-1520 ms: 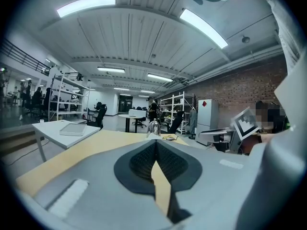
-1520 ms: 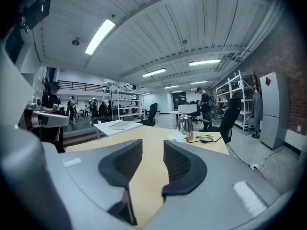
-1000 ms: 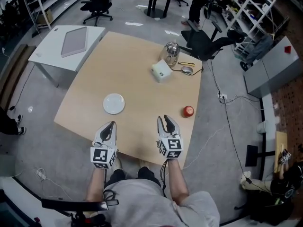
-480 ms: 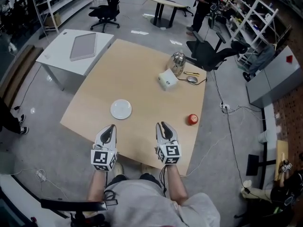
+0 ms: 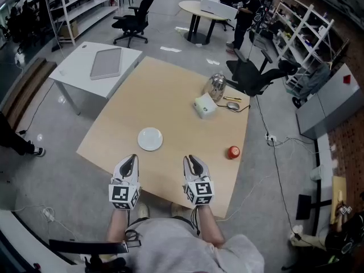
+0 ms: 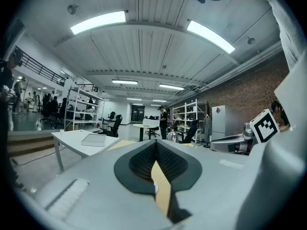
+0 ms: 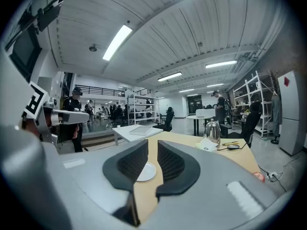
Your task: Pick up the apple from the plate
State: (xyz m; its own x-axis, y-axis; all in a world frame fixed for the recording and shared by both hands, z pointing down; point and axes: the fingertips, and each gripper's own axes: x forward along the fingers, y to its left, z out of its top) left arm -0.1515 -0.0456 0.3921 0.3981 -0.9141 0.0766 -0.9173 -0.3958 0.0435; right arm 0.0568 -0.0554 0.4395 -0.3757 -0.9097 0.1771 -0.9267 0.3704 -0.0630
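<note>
Look for the apple [image 5: 234,152] not on the plate [image 5: 150,139] but on the bare table [image 5: 170,95], near the right edge, well apart from the plate at centre-left. Note 2 tools held over the near edge: the left gripper [image 5: 132,157] closed with nothing inside, the right gripper [image 5: 190,157] narrowed to a slit, having just been closing, also empty. Reopen the right jaws wide first, swing right and a little farther out, straddle the apple at its widest, then squeeze gently before lifting.
</note>
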